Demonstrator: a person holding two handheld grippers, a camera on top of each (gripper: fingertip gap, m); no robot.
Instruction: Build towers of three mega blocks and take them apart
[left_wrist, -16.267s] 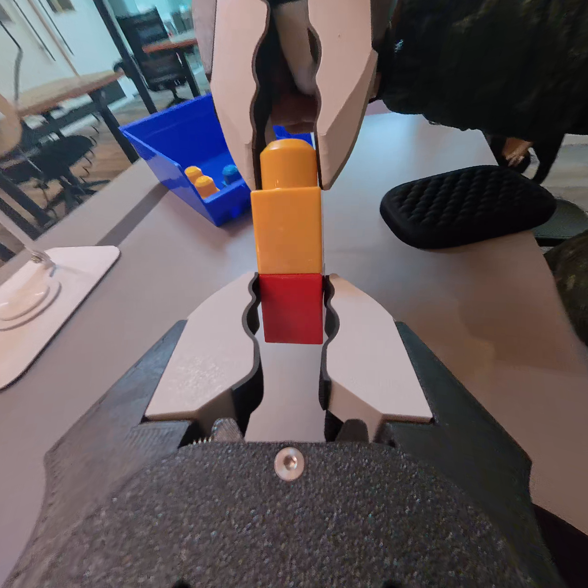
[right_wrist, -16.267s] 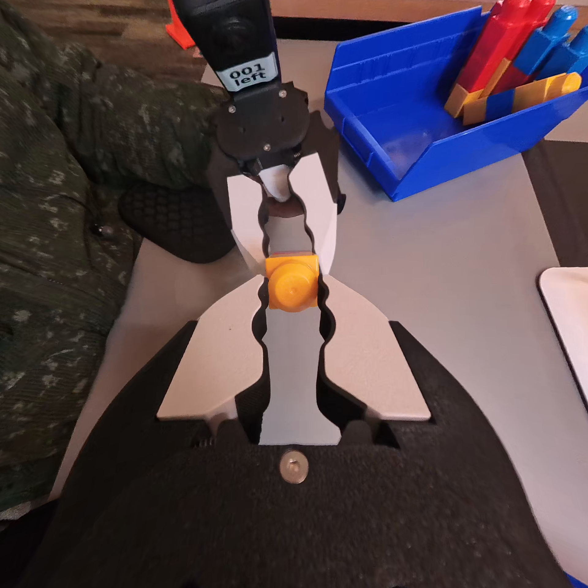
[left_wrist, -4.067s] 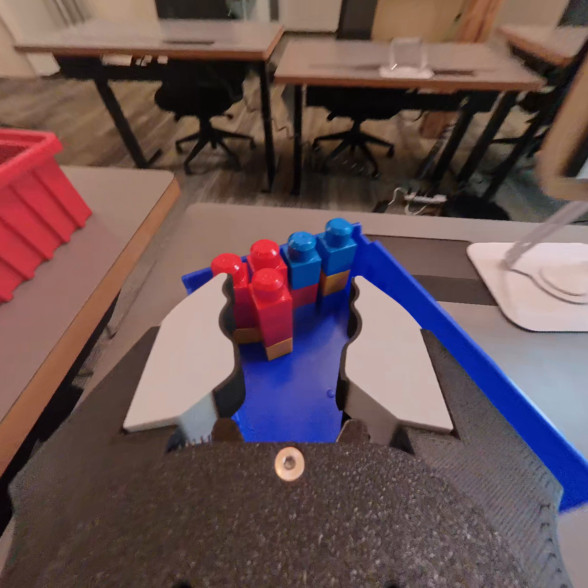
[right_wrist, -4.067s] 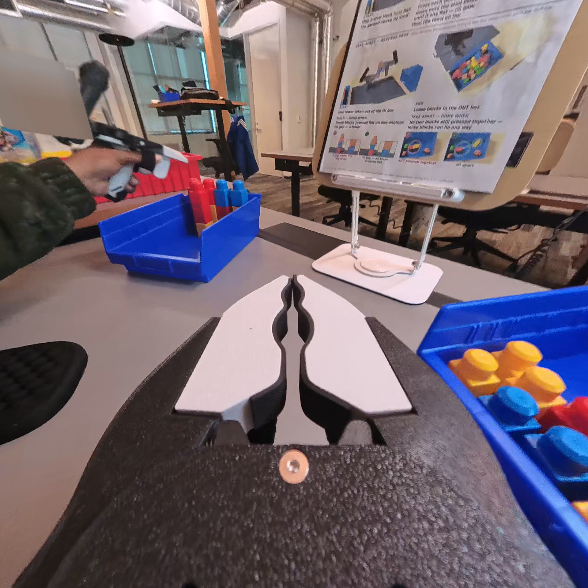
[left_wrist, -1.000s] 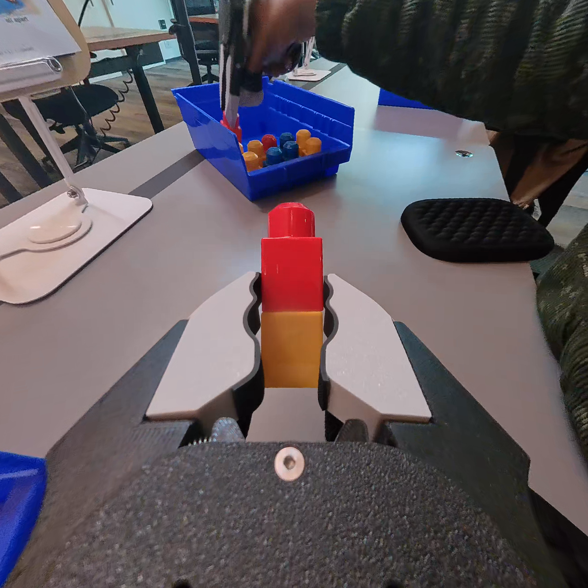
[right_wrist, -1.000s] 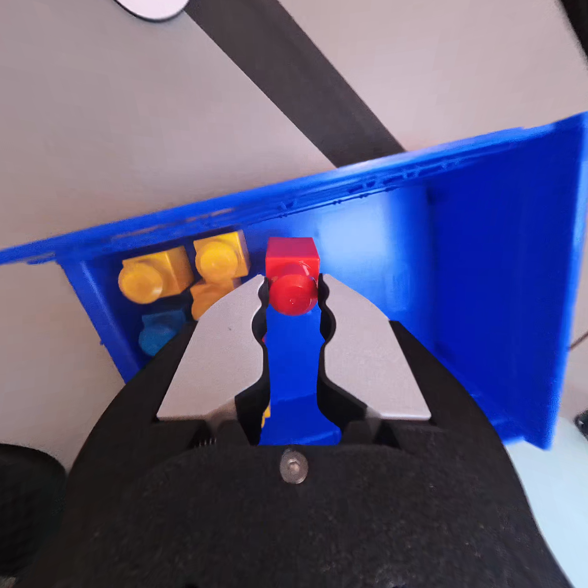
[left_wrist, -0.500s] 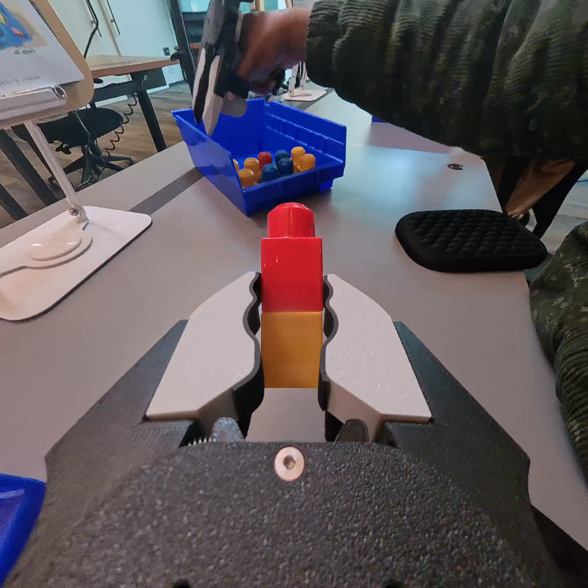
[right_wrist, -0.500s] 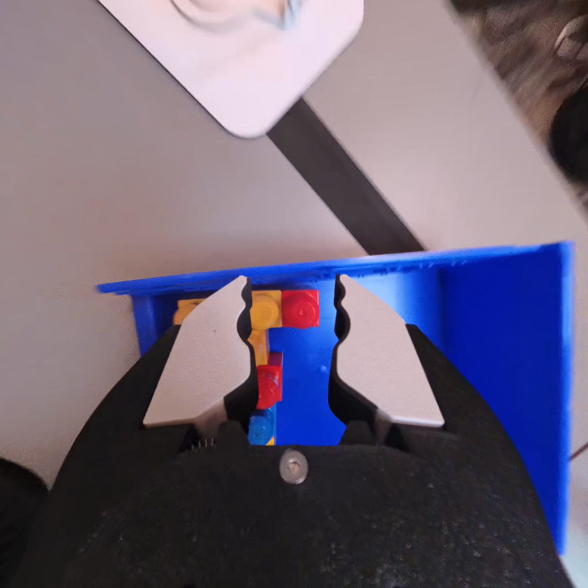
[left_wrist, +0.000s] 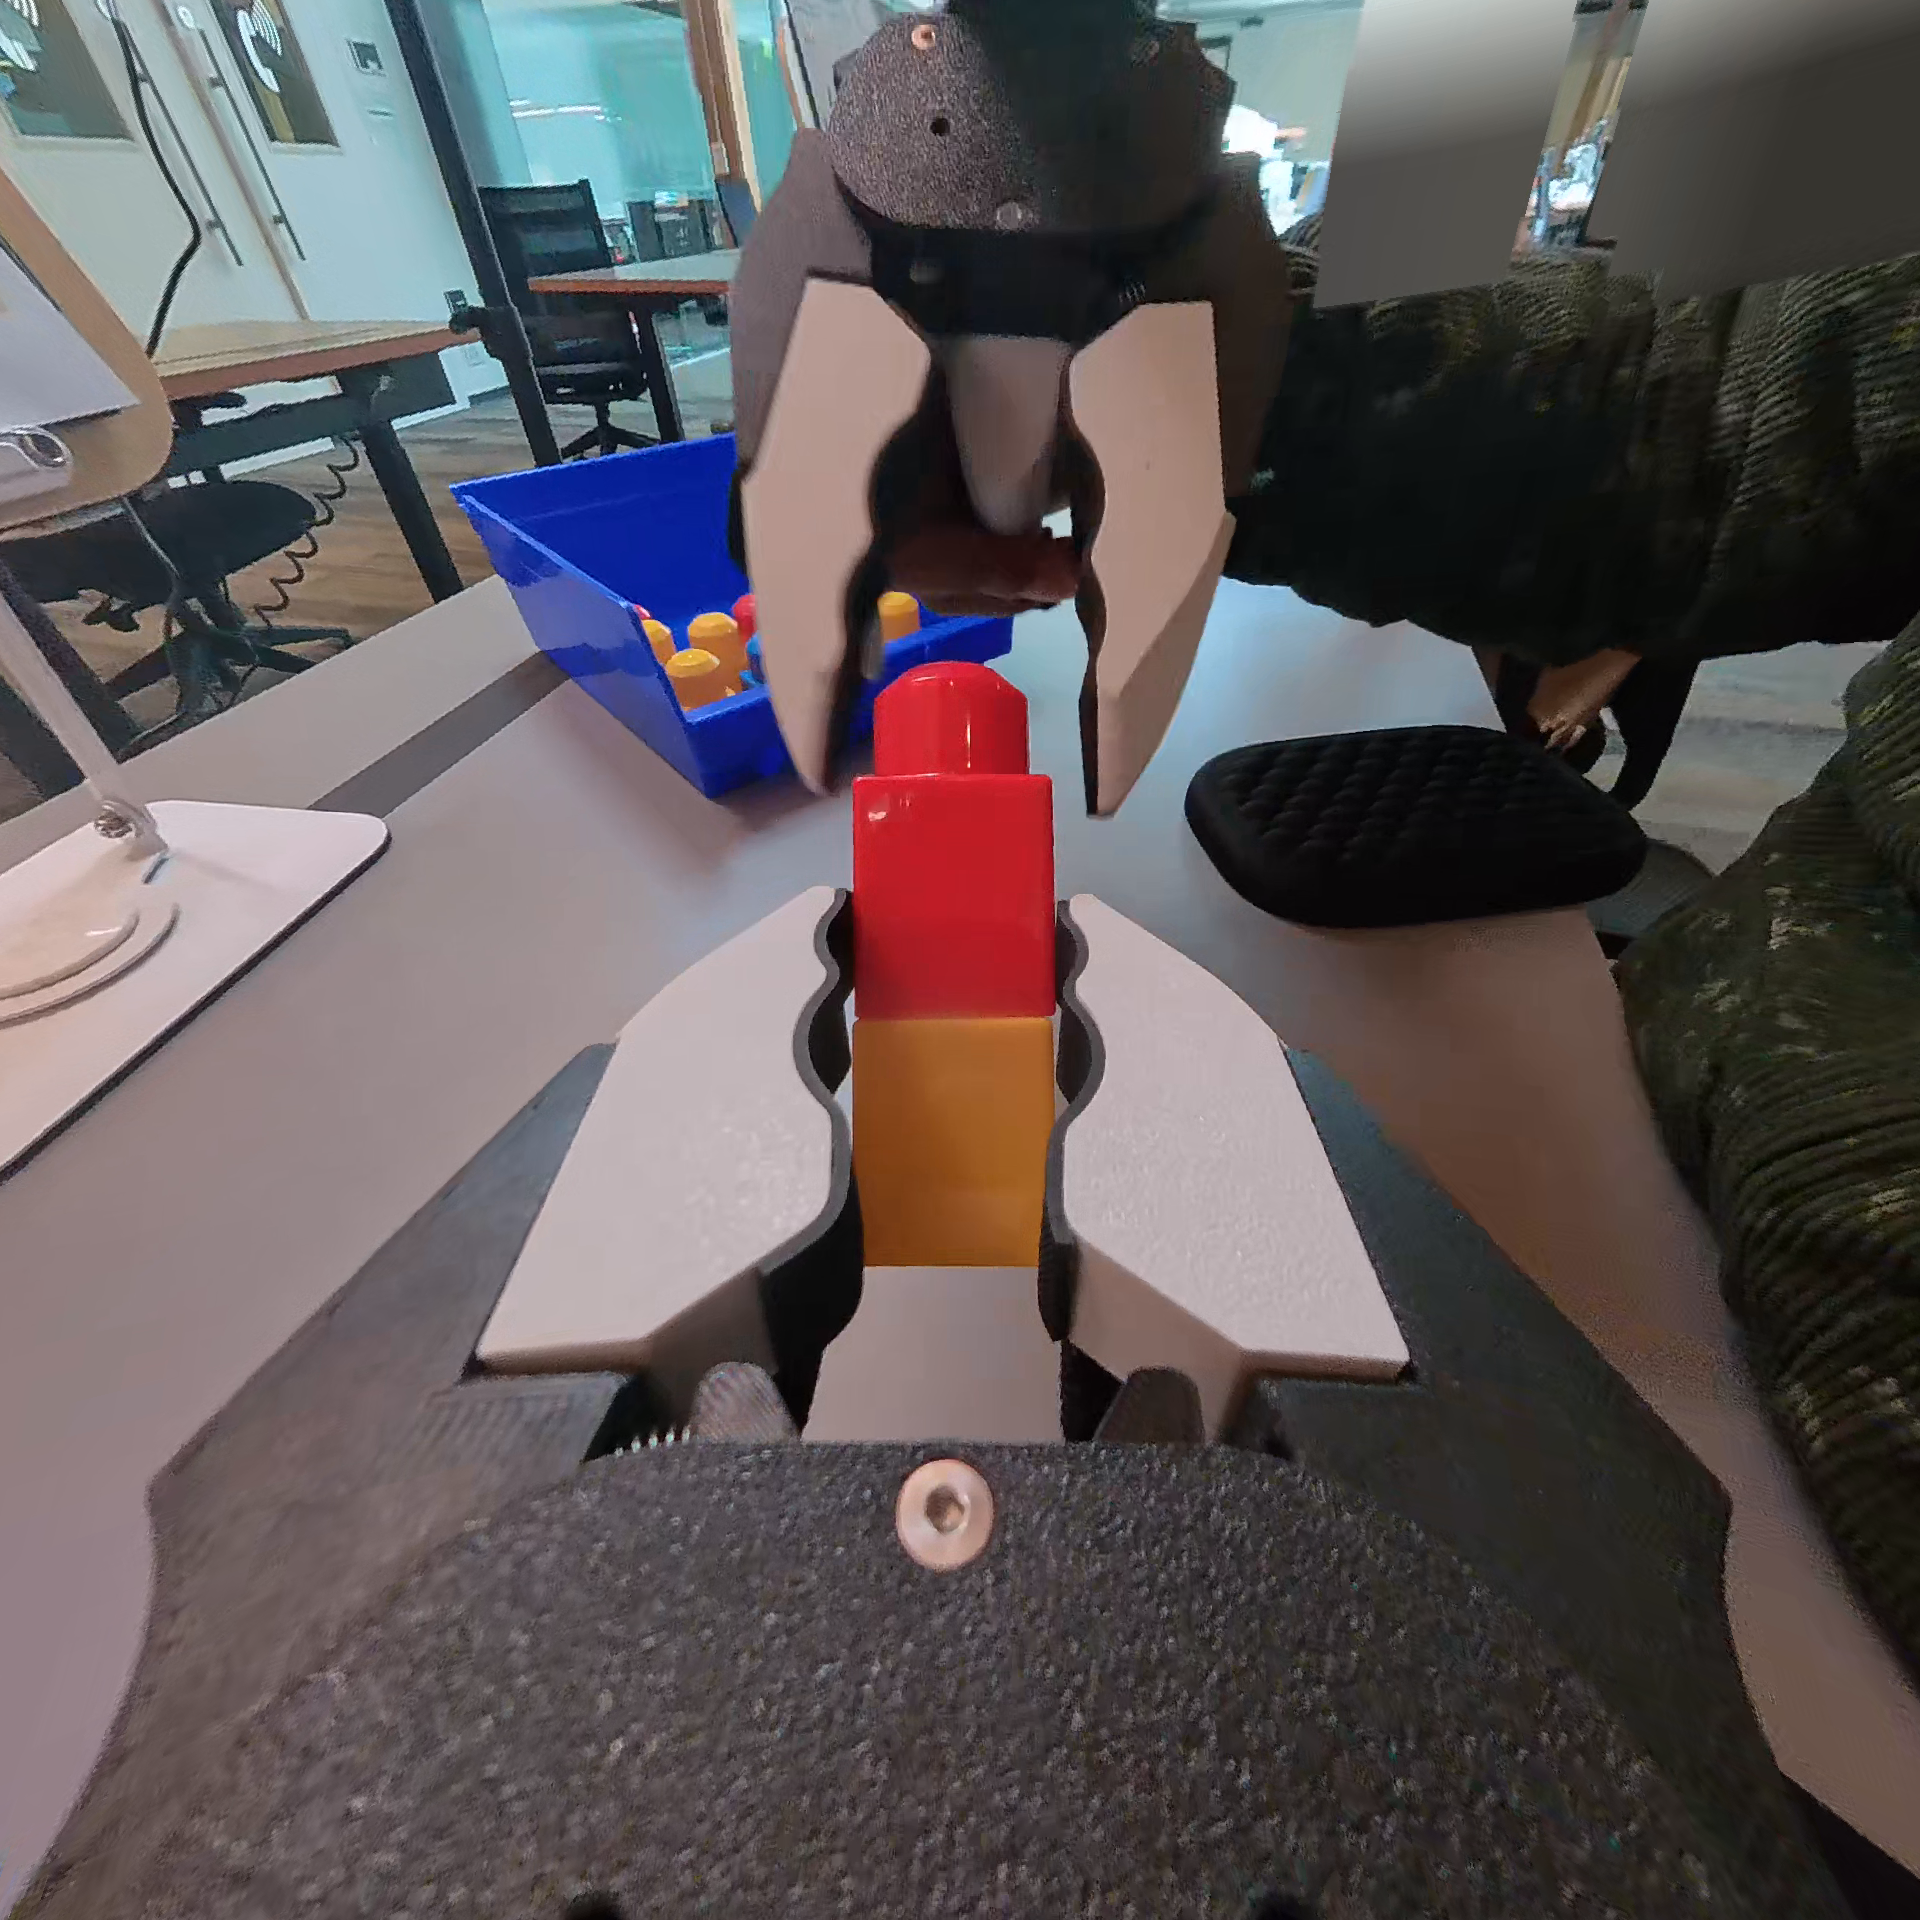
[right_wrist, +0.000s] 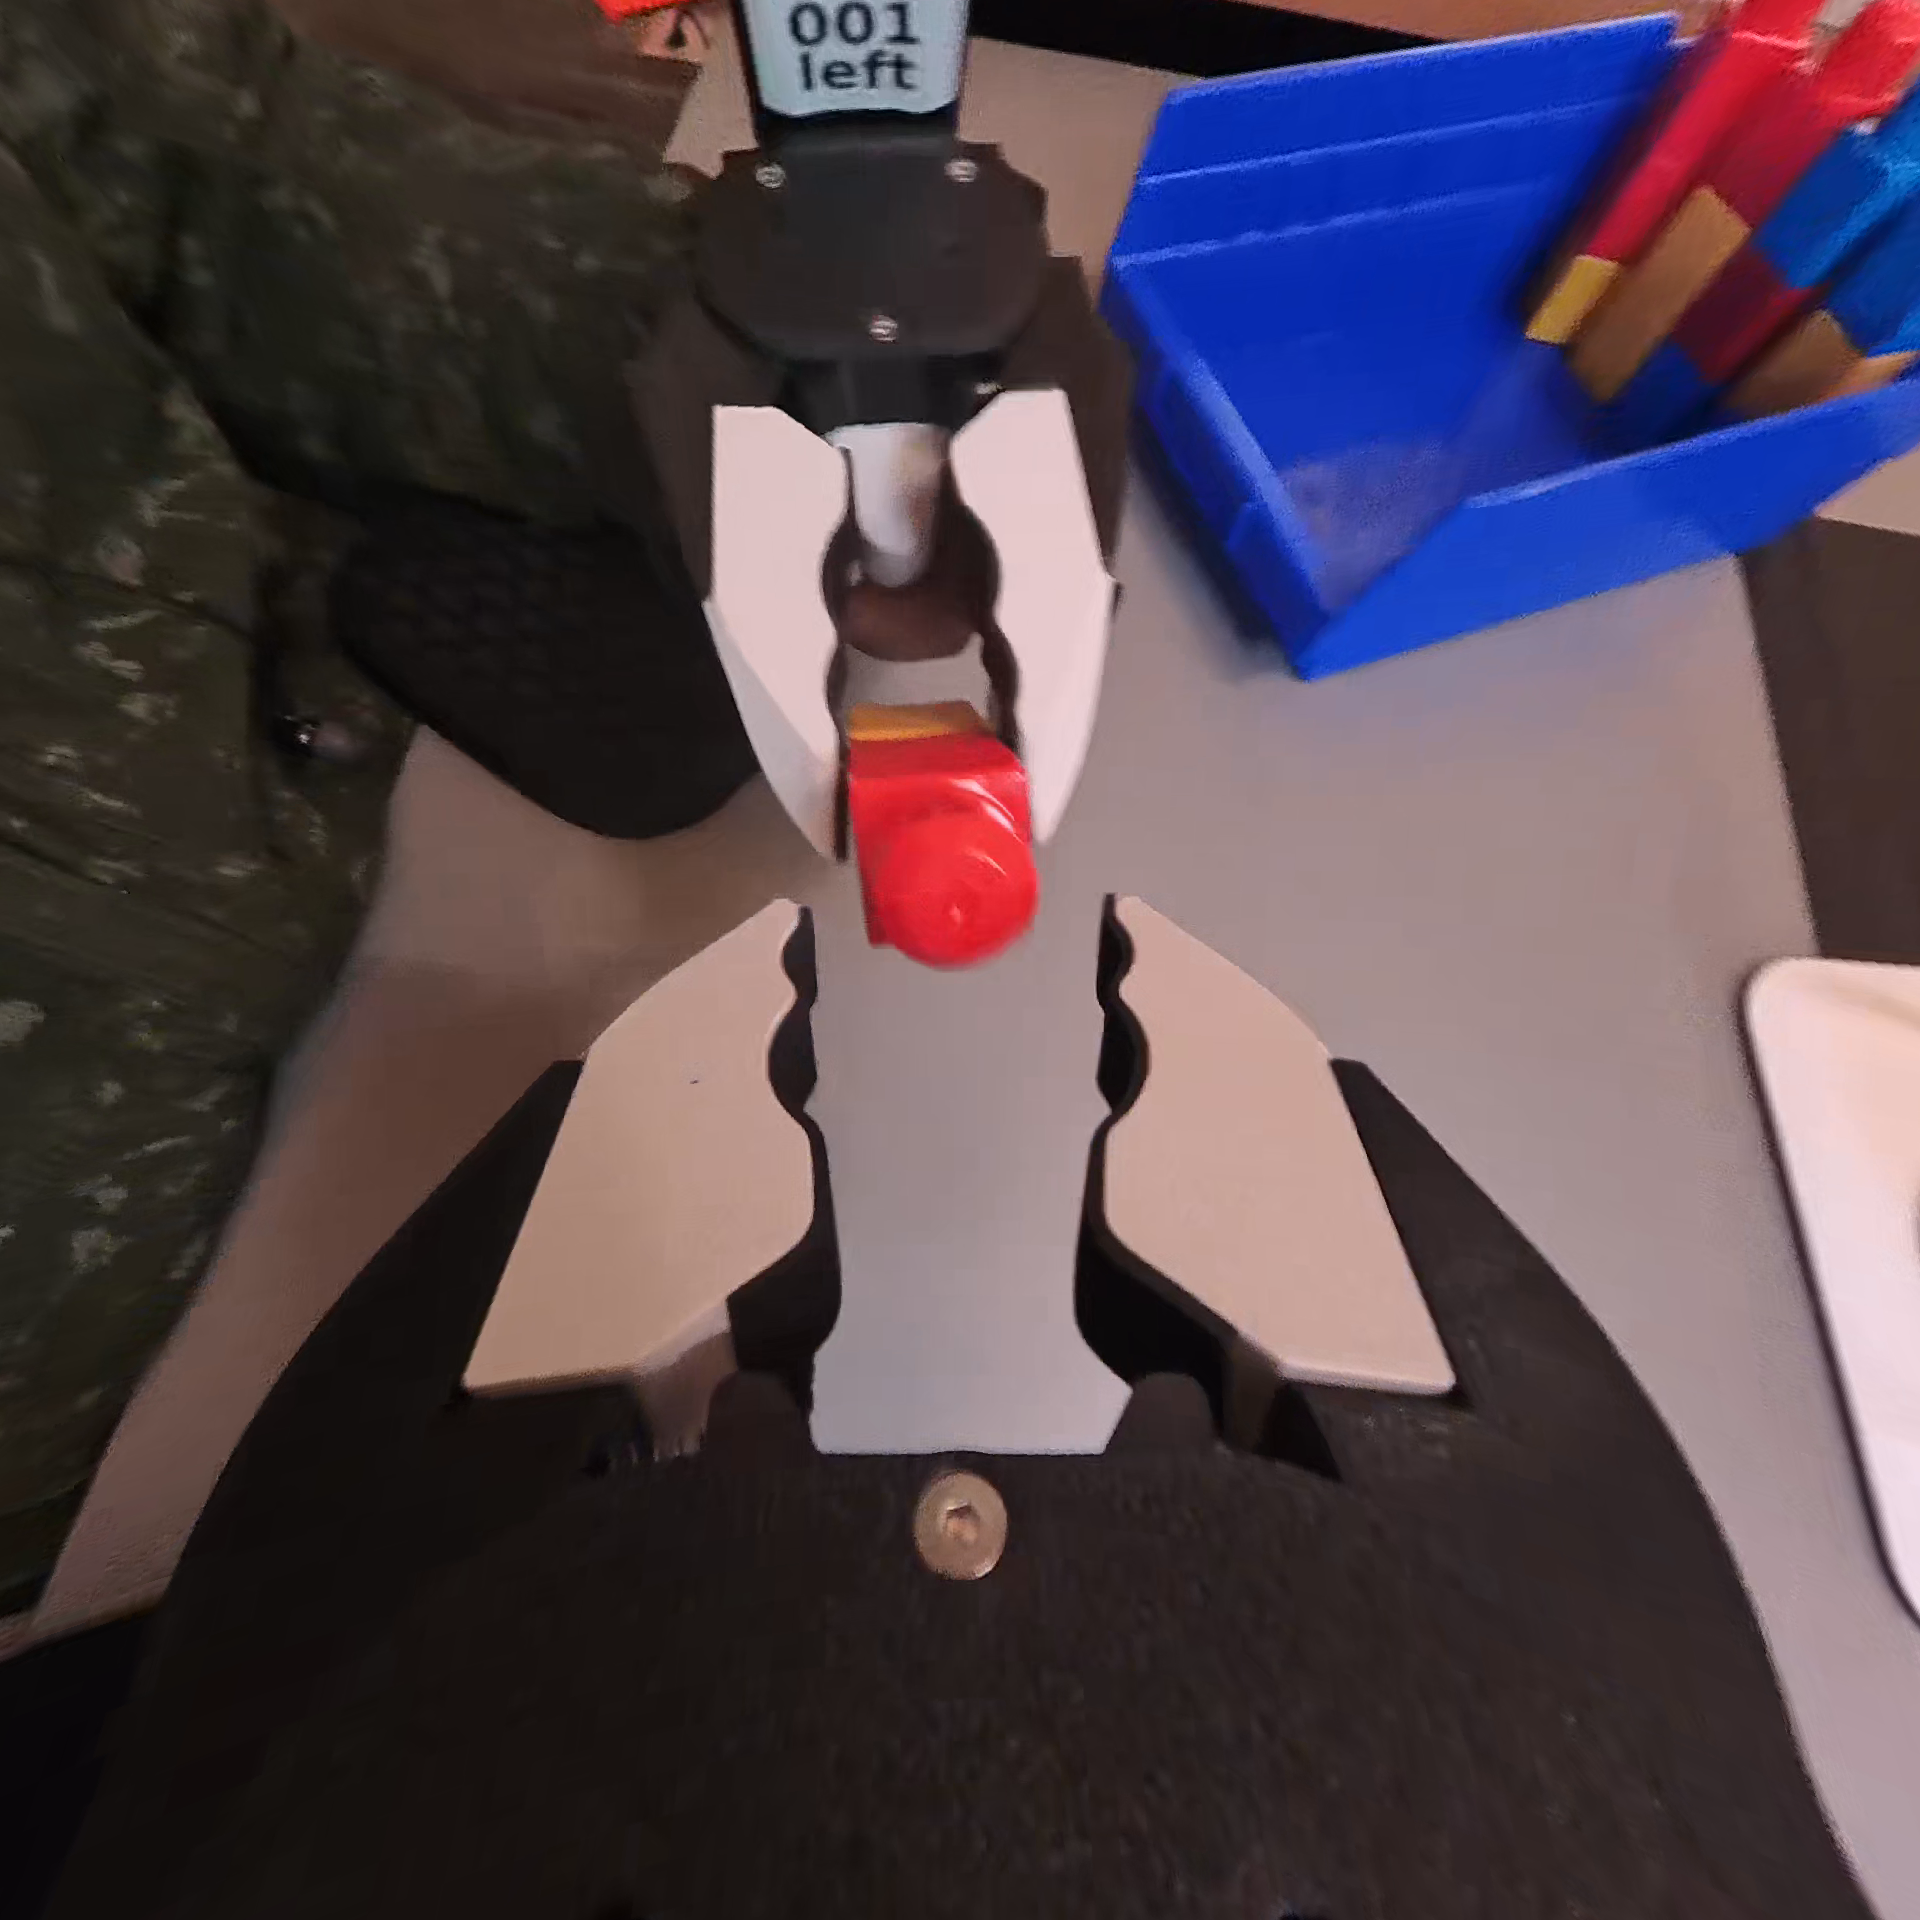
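At frame centre of the left wrist view, the left gripper (left_wrist: 953, 997) has its jaws clamped on a glossy two-block stack, red plastic block (left_wrist: 953, 904) over orange plastic block (left_wrist: 951, 1141), probably to brace it just above the smooth grey bench (left_wrist: 436, 1018). Above, the right gripper (left_wrist: 961, 800) hangs with jaws spread and empty around the red block's rounded stud, likely to pull it off.

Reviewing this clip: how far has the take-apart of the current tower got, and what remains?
Done: only two blocks are left joined, the red block on the orange block. In hand: the left tongs clamp that pair, while the right tongs hang open around the red block's stud without gripping it. Left: grip and pull off the red block, then probably drop both into the loose-block bin.
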